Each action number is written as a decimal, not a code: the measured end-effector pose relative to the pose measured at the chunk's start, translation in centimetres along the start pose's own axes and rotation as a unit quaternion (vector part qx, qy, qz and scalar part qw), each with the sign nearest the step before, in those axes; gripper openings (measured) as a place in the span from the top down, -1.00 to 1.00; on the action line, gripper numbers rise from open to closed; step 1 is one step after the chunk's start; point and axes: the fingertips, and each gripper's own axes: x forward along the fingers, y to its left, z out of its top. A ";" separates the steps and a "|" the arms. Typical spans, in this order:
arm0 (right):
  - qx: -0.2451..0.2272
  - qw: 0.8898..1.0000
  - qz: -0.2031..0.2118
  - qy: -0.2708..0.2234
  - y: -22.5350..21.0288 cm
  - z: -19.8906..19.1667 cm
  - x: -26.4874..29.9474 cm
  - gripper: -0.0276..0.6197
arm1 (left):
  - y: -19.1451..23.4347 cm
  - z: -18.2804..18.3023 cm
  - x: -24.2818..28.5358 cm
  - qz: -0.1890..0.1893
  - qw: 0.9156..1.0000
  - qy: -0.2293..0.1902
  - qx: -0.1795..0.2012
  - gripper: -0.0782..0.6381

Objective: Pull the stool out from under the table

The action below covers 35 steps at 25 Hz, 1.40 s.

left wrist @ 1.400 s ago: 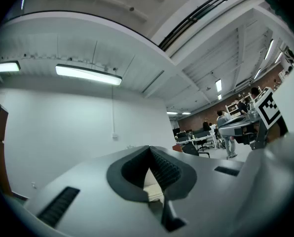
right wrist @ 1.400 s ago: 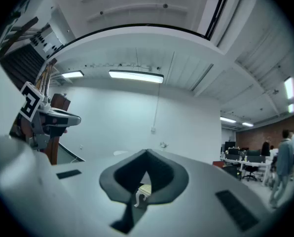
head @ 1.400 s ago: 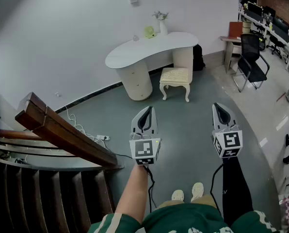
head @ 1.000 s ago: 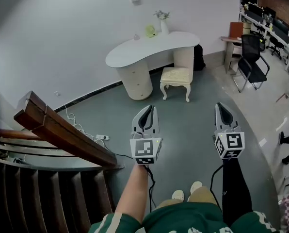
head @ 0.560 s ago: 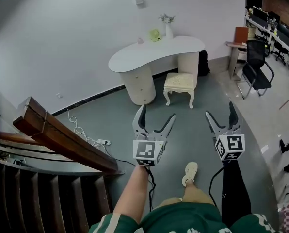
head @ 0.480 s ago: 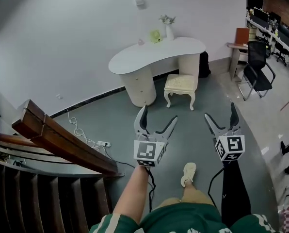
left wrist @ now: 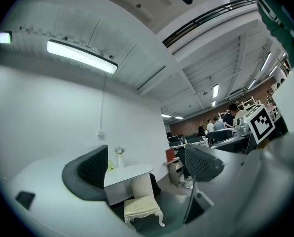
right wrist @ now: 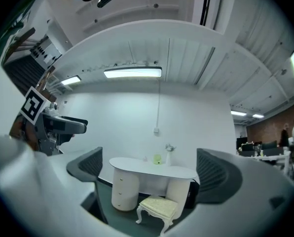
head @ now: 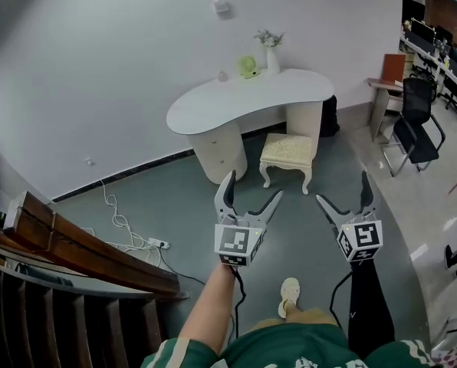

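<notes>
A cream stool (head: 288,152) with curved white legs stands on the grey floor, its back part tucked under a white kidney-shaped table (head: 248,96). Both show again in the left gripper view, stool (left wrist: 143,209) and table (left wrist: 128,174), and in the right gripper view, stool (right wrist: 159,207) and table (right wrist: 154,169). My left gripper (head: 248,192) and right gripper (head: 341,191) are held out level toward the stool, well short of it. Their jaws have just been opening and now stand wide apart with nothing between them.
A small vase (head: 271,56) and a green object (head: 248,67) sit on the table top. A black office chair (head: 416,121) and desks stand at the right. A wooden stair rail (head: 75,248) and a power strip (head: 156,243) with cables lie at the left. People stand far off.
Both grippers went from shut to wide open. I walked forward, so the table and stool are nearer and the stair rail has slid back to the left.
</notes>
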 end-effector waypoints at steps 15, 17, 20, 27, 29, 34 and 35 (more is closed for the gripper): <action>0.004 0.999 0.032 0.001 -7.9 -3.3 15.8 -0.93 | 5.8 -2.7 16.0 0.029 1.000 0.002 -0.009 -0.52; 0.007 0.999 0.033 0.002 -8.5 -3.7 16.7 -0.93 | 6.0 -3.1 16.9 0.029 1.000 0.006 -0.009 -0.52; 0.011 0.999 0.034 0.005 -9.1 -4.1 17.9 -0.93 | 6.6 -3.3 17.9 0.030 0.999 0.009 -0.009 -0.52; 0.019 0.999 0.041 0.004 -9.5 -4.5 20.1 -0.93 | 7.8 -3.4 19.3 0.032 0.999 0.010 -0.006 -0.52; 0.021 0.999 0.041 0.002 -9.6 -4.5 20.7 -0.93 | 8.2 -3.3 19.7 0.033 0.999 0.009 -0.004 -0.52; 0.020 0.999 0.044 0.000 -9.9 -5.2 23.3 -0.92 | 10.0 -4.6 21.7 0.032 0.999 0.010 -0.006 -0.52; 0.018 0.999 0.044 0.001 -10.0 -5.3 24.1 -0.92 | 10.4 -4.9 22.4 0.032 0.999 0.010 -0.006 -0.52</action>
